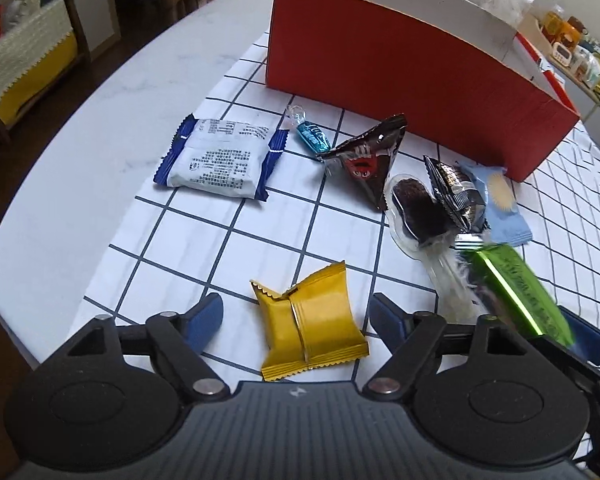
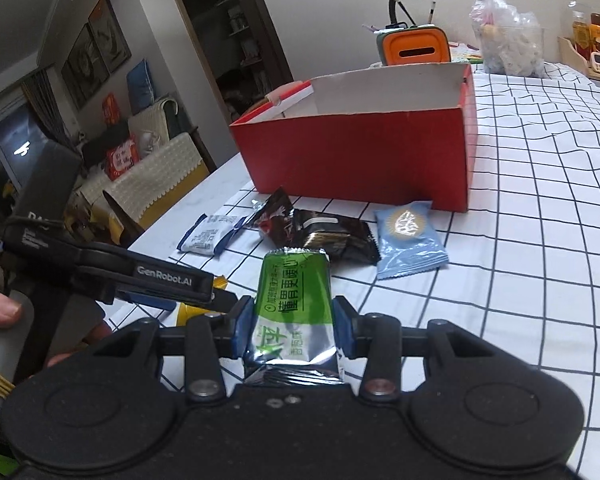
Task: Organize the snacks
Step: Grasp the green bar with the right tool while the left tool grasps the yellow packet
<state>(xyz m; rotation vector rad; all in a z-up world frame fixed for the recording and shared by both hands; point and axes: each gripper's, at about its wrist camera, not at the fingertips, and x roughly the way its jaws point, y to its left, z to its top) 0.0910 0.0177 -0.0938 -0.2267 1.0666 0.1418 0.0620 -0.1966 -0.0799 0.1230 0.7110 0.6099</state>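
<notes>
My left gripper [image 1: 296, 314] is open, its blue fingers on either side of a yellow snack packet [image 1: 312, 322] on the checked cloth. My right gripper [image 2: 294, 320] is shut on a green snack bar [image 2: 294, 300], held above the table; the bar also shows in the left wrist view [image 1: 516, 292]. An open red box [image 1: 400, 92] [image 2: 360, 156] stands behind. In front of it lie a white-and-blue packet [image 1: 220, 158], a small blue candy [image 1: 312, 136], a dark M&M's pouch [image 1: 366, 160], a chocolate snack in clear wrap [image 1: 420, 212], a dark packet [image 2: 332, 236] and a light blue packet [image 2: 410, 240].
An orange container with a desk lamp [image 2: 414, 44] and a clear plastic bag [image 2: 508, 44] stand behind the box. The table edge [image 1: 60, 200] runs along the left, with a sofa [image 1: 24, 64] beyond. Shelves with jars [image 1: 572, 48] are at the far right.
</notes>
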